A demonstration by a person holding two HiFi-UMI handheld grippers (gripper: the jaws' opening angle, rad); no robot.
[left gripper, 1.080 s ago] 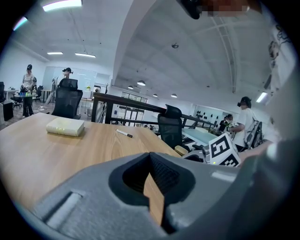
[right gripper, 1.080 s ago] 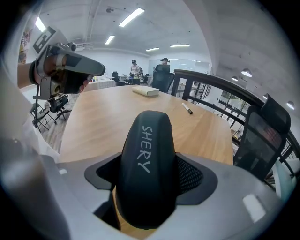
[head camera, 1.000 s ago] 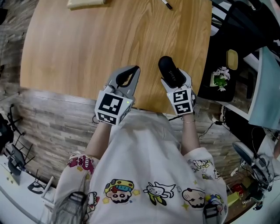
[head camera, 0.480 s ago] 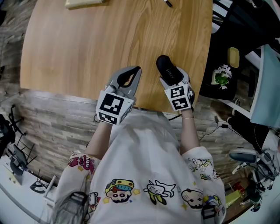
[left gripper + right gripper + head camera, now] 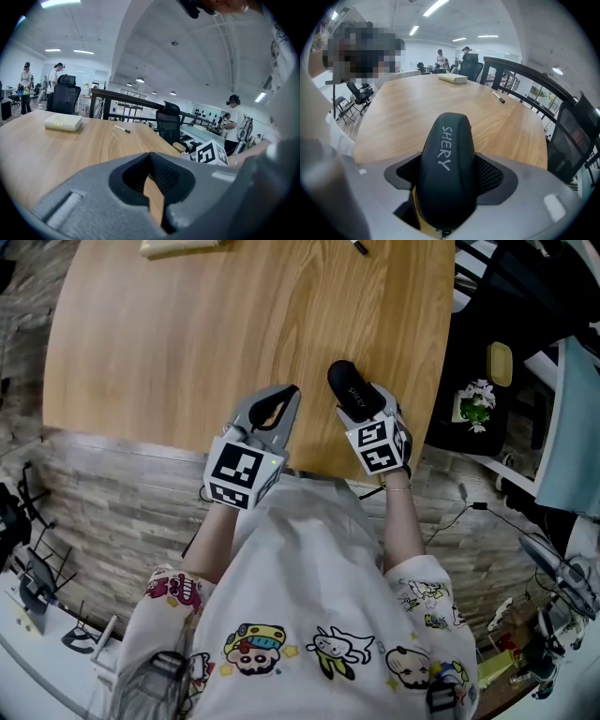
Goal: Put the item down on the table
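A black oblong case (image 5: 350, 391) with "SHERY" printed on it sticks out forward from my right gripper (image 5: 367, 411), which is shut on it over the near right part of the wooden table (image 5: 234, 324). In the right gripper view the case (image 5: 446, 168) fills the gap between the jaws of the right gripper (image 5: 447, 187), its tip pointing across the table (image 5: 417, 112). My left gripper (image 5: 284, 401) hovers beside it to the left, near the table's front edge. Its jaws meet at the tips in the left gripper view, and the left gripper (image 5: 151, 158) holds nothing.
A pale book (image 5: 183, 247) lies at the table's far side, and a black pen (image 5: 357, 248) lies to its right. Dark furniture with a small green and white bouquet (image 5: 473, 405) stands just past the table's right edge. Office chairs (image 5: 168, 123) and people stand beyond the table.
My right gripper has carried the case a little forward and to the left over the table. The left gripper has barely moved.
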